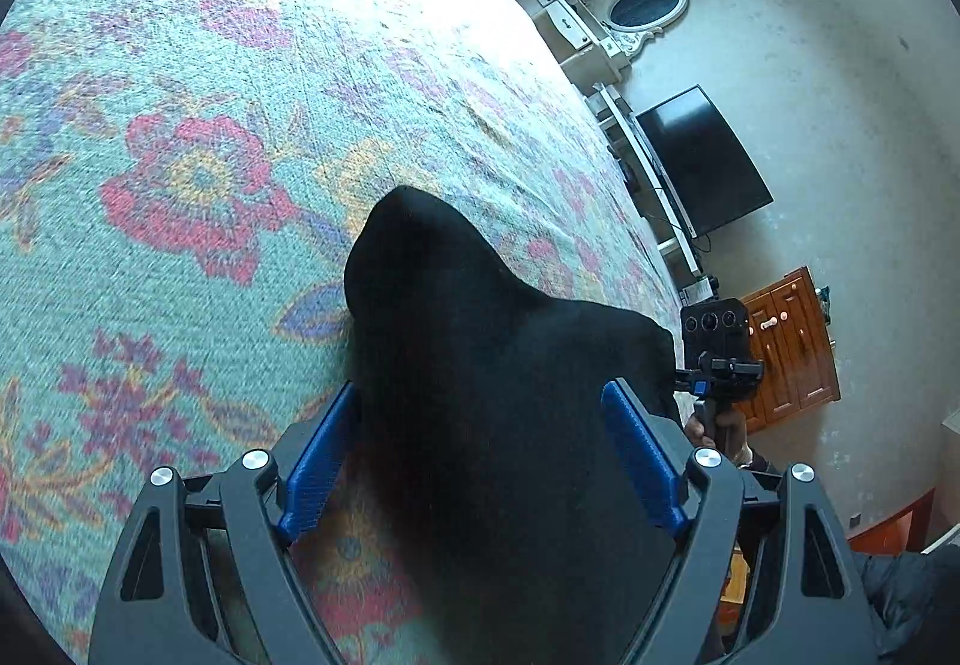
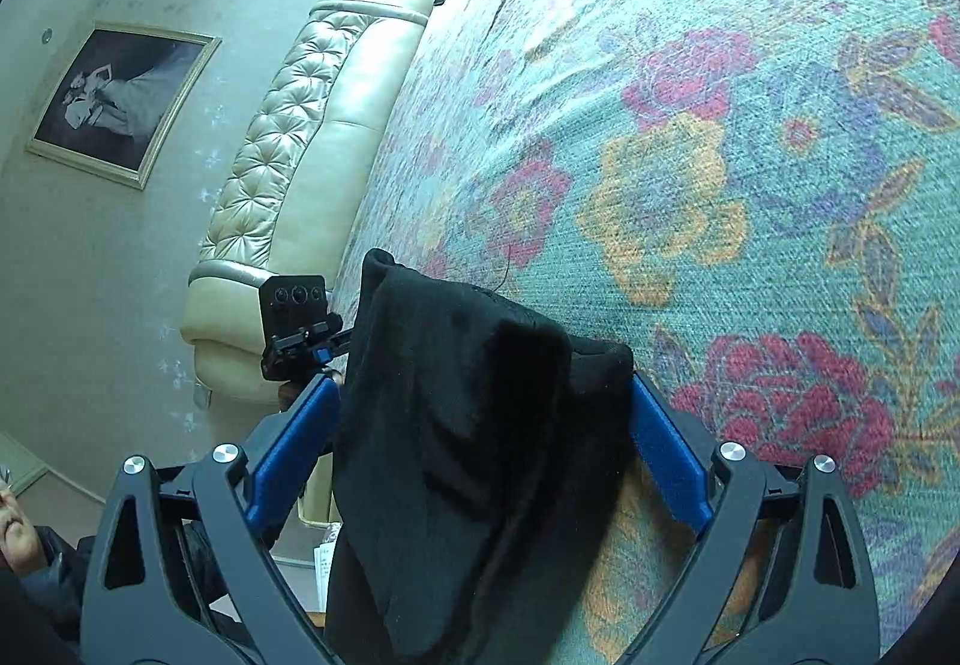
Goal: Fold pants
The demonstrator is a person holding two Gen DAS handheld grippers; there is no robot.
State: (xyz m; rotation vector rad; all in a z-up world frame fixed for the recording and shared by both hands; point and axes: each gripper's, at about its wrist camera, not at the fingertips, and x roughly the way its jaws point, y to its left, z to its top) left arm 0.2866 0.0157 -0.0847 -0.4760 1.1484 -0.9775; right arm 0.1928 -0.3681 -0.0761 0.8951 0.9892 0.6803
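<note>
Between each tool's blue pads lie the black pants (image 1: 480,365): my left tool (image 1: 480,461) and right tool (image 2: 480,449) both spread wide, pinching nothing.

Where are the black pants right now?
The black pants lie bunched on the flowery bedspread, between the open left gripper fingers, near the bed's edge.

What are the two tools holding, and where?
Nothing. Both the left tool and right tool stand open, with the black pants lying loose between their pads.

Black pants (image 1: 498,395), bunched on floral bedspread (image 1: 180,185)
</note>
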